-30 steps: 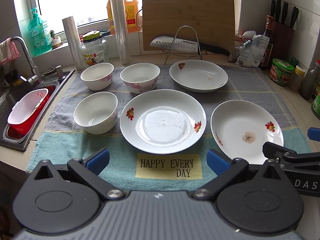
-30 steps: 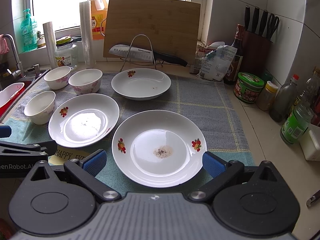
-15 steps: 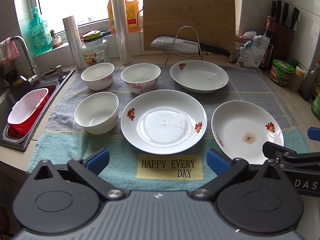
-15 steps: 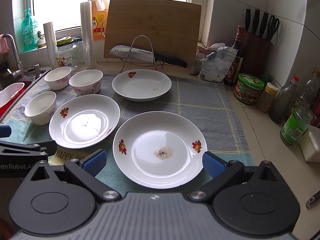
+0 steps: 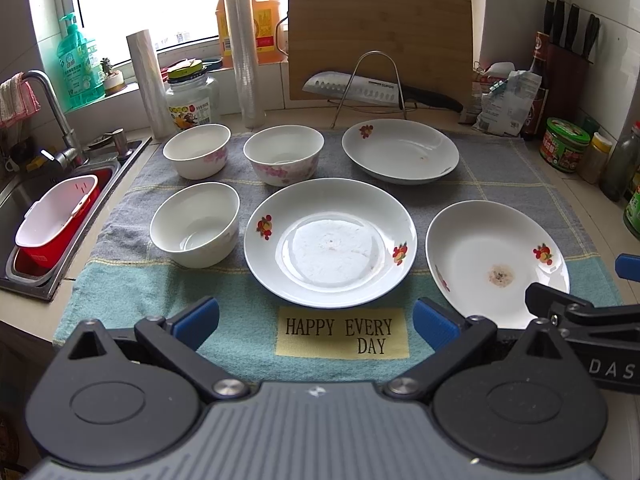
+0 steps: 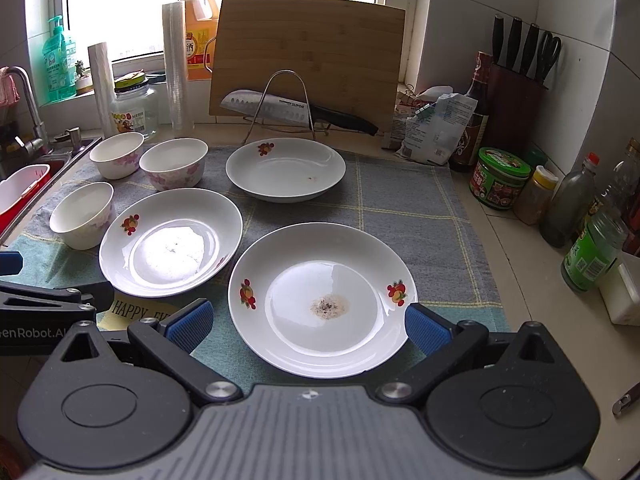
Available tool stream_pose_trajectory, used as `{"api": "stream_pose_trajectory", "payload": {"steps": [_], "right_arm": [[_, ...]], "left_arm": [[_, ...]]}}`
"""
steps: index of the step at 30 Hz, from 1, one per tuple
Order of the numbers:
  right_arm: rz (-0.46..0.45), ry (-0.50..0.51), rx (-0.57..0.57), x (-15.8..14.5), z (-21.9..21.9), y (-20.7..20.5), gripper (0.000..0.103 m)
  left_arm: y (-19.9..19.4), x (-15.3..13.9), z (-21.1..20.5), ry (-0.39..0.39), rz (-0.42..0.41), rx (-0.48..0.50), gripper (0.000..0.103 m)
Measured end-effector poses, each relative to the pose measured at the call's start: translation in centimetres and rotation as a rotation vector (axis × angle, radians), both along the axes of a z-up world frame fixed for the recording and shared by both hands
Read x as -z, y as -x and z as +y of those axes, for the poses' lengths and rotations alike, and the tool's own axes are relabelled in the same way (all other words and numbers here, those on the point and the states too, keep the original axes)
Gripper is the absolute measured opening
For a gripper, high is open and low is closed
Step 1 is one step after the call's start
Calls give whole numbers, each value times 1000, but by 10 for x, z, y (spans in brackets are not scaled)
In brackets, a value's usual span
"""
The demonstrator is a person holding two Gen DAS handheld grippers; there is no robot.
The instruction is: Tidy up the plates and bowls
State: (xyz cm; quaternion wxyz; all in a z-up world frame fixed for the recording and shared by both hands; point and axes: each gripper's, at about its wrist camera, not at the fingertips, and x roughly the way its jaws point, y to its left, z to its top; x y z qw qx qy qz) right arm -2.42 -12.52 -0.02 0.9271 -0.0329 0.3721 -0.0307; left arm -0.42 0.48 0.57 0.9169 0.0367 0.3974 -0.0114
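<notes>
White crockery on grey-and-teal mat point(image 5: 500, 168) over bench. Left wrist view: left gripper point(image 5: 316, 316) low at mat's near edge, jaws released, nothing between them. Centre plate point(image 5: 330, 242) directly ahead; plain bowl point(image 5: 195, 224) to its left; two pink-patterned bowls point(image 5: 198, 150) point(image 5: 284, 155) behind; far plate point(image 5: 400, 150) at back; stained plate point(image 5: 496, 262) to right.

Right wrist view: right gripper point(image 6: 308, 326) jaws released, flanking near rim of stained plate point(image 6: 322, 298) without contact visible. Centre plate point(image 6: 170, 242) just left, close to stained plate's rim. Far plate point(image 6: 285, 169) behind.
</notes>
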Motion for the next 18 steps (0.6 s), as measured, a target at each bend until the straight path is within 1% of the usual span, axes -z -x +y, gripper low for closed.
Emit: {"api": "stream_pose_trajectory", "payload": {"steps": [18], "right_arm": [[-2,-1,-2,0,2,-1,103]], "left_arm": [[0,0,2,1,-1,1,102]]}}
